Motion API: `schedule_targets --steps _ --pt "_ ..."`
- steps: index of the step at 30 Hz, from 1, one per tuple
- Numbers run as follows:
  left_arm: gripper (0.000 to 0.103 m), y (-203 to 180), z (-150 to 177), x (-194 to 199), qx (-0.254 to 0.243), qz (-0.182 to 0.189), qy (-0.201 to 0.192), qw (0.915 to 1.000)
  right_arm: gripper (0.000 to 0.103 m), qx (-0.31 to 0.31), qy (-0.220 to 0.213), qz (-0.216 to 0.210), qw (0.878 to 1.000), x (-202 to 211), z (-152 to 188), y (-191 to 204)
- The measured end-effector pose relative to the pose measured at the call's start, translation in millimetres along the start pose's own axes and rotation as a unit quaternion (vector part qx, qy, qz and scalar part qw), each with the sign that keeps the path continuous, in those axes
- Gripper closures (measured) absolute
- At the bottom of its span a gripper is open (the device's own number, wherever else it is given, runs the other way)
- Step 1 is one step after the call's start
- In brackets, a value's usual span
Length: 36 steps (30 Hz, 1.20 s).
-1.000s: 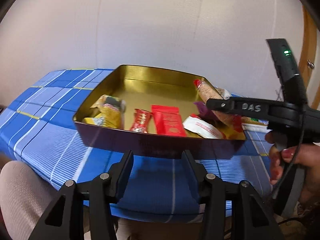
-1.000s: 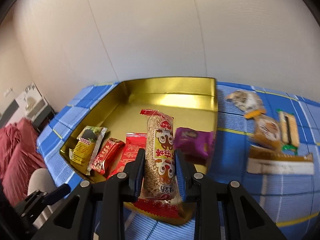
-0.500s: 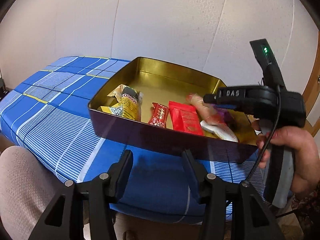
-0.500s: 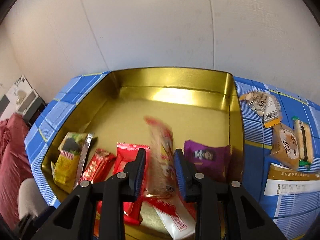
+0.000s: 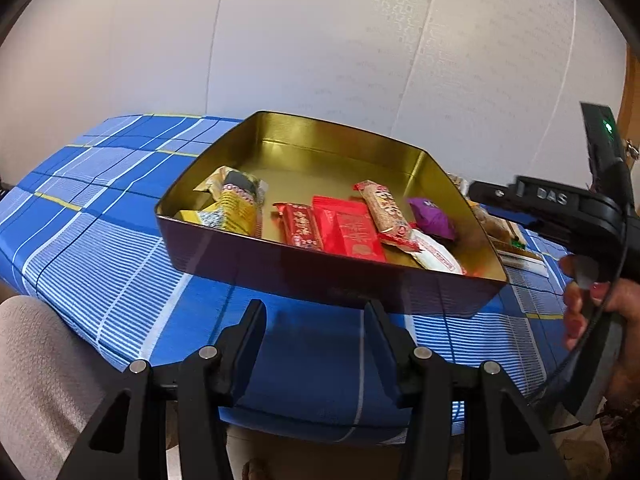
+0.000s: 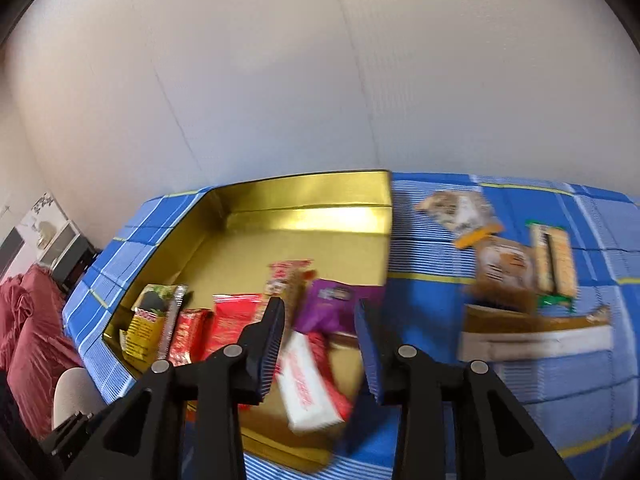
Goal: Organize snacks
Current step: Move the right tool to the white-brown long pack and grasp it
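Observation:
A gold tin [image 5: 328,276] stands on the blue plaid cloth. In it lie a yellow packet [image 5: 236,204], two red packets [image 5: 348,228], a long rice bar [image 5: 386,210], a purple packet [image 5: 432,218] and a white packet [image 5: 436,256]. My left gripper [image 5: 316,320] hovers open before the tin's near wall, with nothing between its fingers. My right gripper [image 6: 320,316] hangs above the tin's near right corner. Its jaws are opening and grip nothing. The rice bar [image 6: 288,280] lies free in the tin [image 6: 304,192], beside the purple packet [image 6: 332,304].
Several loose snacks [image 6: 504,264] and a flat brown-and-white box [image 6: 536,336] lie on the cloth right of the tin. A person's beige-clad knee [image 5: 40,380] sits at the table's front left edge. A wall rises close behind. Red bedding [image 6: 24,340] shows at far left.
The right gripper has let go of the long rice bar, which now lies in the tin, and has drawn back toward the tin's near right corner. The left gripper has stayed put.

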<state>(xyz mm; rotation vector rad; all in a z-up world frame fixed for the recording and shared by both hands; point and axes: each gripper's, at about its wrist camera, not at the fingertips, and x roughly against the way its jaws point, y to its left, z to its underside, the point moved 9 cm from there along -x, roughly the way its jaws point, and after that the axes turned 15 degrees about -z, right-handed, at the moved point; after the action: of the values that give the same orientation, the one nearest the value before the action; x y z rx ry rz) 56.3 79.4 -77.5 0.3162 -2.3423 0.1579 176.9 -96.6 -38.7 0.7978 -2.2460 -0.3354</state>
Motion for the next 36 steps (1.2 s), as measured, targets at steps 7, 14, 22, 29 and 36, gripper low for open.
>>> schedule_targets --steps 7,14,22,29,36 --pt "0.051 -12 4 1 -0.023 0.014 0.002 0.9996 0.056 -0.008 -0.013 0.047 0.999 48 17 -45" --pt "0.051 -24 12 1 -0.042 0.021 0.014 0.9988 0.056 -0.047 0.006 0.089 0.995 83 56 -100" --pt "0.051 -39 13 1 -0.069 0.034 0.027 0.9967 0.047 -0.088 0.014 0.11 0.99 105 63 -152" --pt "0.051 -43 8 6 -0.082 0.032 0.022 0.9959 0.028 -0.044 0.025 0.108 0.993 84 -1 -176" --pt "0.051 -42 2 10 -0.084 0.031 0.014 0.9959 0.019 -0.002 0.135 0.082 0.987 37 -3 -183"
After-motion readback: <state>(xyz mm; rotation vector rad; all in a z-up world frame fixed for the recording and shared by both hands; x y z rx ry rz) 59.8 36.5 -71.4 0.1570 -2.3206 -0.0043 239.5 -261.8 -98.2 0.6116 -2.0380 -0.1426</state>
